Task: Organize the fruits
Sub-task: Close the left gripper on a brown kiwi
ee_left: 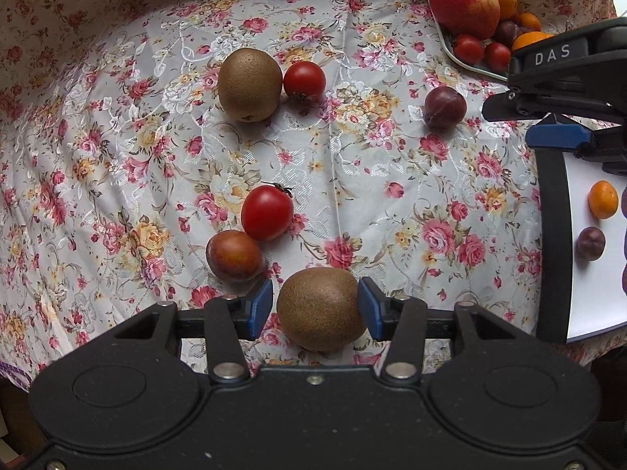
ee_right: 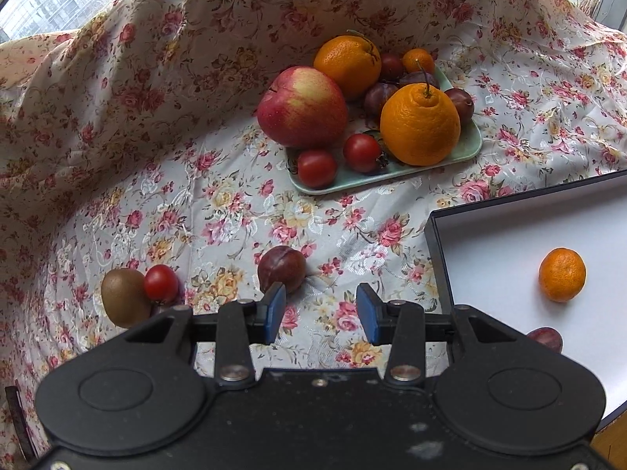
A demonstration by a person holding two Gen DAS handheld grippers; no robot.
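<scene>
**Kiwi between parted jaws, "DAS" on the other tool**

Where the right gripper (ee_left: 564, 90) enters the upper right of the left wrist view, white letters on it read "DAS". At bottom centre there, the left gripper (ee_left: 315, 307) stands partly open around a kiwi (ee_left: 319, 309): its right pad looks to be touching the skin, its left pad just clear. In its own view, the right gripper's jaws stand apart and empty over the floral cloth (ee_right: 219, 203), a plum (ee_right: 281, 268) just beyond its left pad.

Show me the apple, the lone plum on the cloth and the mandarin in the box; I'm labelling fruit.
apple (ee_right: 302, 107), right wrist view, middle of its red skin
lone plum (ee_right: 282, 264), right wrist view, its centre
mandarin (ee_right: 562, 274), right wrist view, its centre
</scene>
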